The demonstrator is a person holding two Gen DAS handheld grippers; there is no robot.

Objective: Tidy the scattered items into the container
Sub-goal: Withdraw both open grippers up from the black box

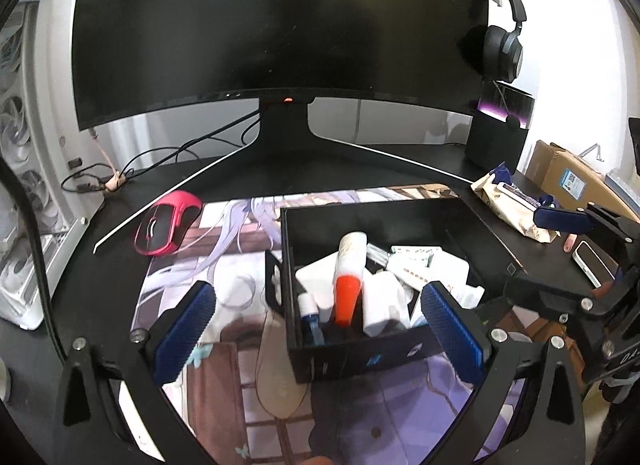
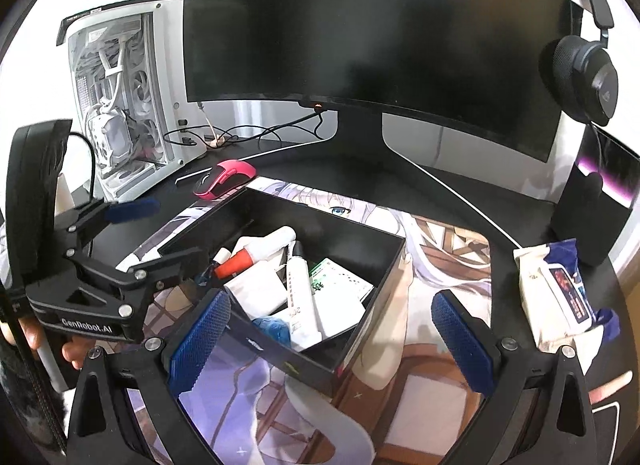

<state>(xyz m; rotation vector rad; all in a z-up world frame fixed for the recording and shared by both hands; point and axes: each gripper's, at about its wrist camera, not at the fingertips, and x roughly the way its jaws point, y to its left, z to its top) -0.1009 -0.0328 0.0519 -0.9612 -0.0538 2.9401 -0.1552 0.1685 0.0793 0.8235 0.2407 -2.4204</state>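
Nearing done: black box [image 2: 372, 297] holds most items; wipes pack [image 2: 556, 289] remains on tabletop [image 1: 100, 281]. Left gripper [image 1: 320, 329] and right gripper [image 2: 340, 341] jaws open, empty.

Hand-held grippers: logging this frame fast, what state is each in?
Left hand-held gripper: open, holding nothing.
Right hand-held gripper: open, holding nothing.

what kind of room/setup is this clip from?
Most likely a home gaming or PC desk. Signs: a curved monitor, a white glass-sided PC tower with fans, a headset hung beside the screen, and a pink mouse by an illustrated desk mat.
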